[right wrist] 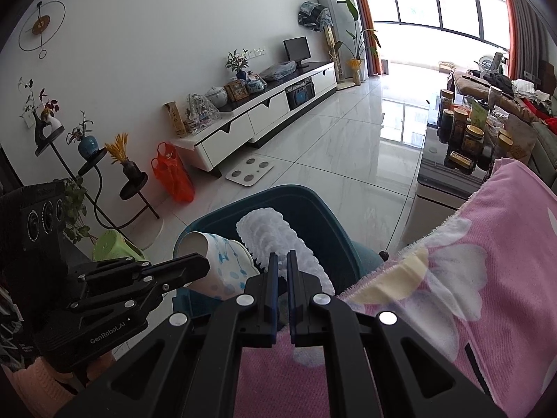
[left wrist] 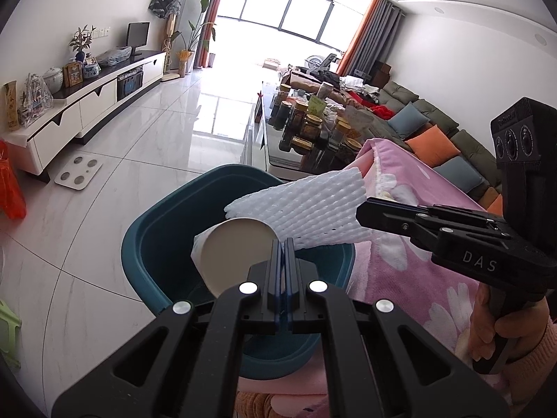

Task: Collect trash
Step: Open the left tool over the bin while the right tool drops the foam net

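Over the teal bin (left wrist: 163, 230) both pieces of trash hang ready to drop. Left fingers (left wrist: 284, 247) are clamped on the rim of a paper cup (left wrist: 236, 254), its base facing the camera. Right fingers (right wrist: 282, 261) are pinched on a white foam net (right wrist: 278, 240), its long axis reaching forward over the bin's mouth, just beside the cup.

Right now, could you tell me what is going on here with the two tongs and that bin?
A person is collecting trash with hand-held tongs. The left tongs are shut on the rim of a paper cup, and the right tongs are shut on a white foam fruit net. Both pieces hang over the open teal bin, which stands on the tiled floor beside a pink flowered blanket. Neither has been dropped in yet.
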